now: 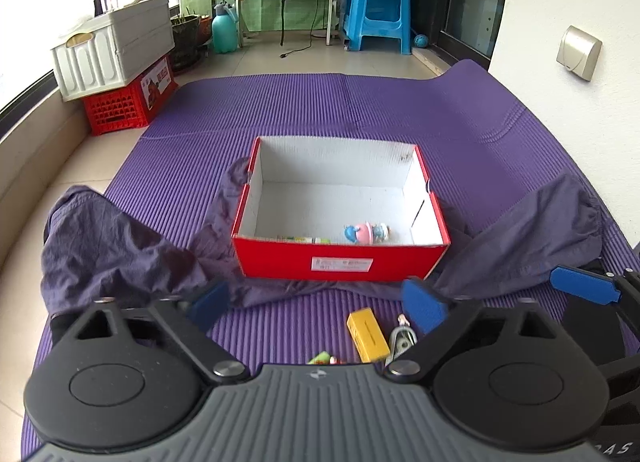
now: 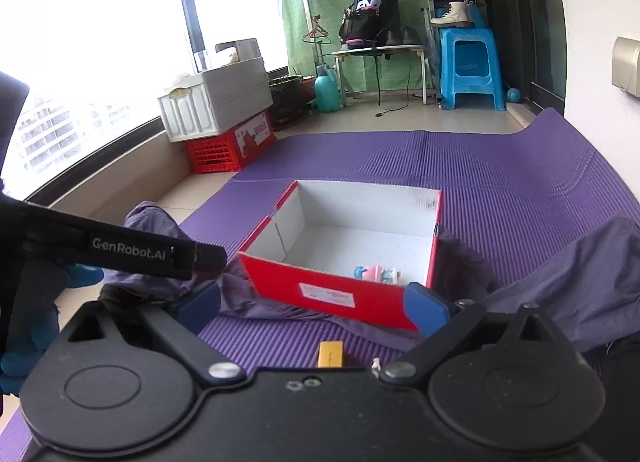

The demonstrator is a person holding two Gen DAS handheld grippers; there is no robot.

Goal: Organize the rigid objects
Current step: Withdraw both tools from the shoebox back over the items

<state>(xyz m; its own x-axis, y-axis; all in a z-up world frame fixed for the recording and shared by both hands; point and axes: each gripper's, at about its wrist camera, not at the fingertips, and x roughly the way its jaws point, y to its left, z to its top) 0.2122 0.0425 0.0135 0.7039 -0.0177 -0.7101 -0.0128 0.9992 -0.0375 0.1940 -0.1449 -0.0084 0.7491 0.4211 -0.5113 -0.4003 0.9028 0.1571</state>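
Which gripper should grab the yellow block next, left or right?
Left, probably. The yellow block lies between the open left gripper fingers; in the right gripper's view it's half hidden beneath the body.

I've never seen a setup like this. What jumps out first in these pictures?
An open red cardboard box with a white inside sits mid-frame on a ribbed purple mat, with a pink and blue toy figure in its near corner. A yellow rectangular block lies on the mat in front, between the wide-open left gripper fingers.
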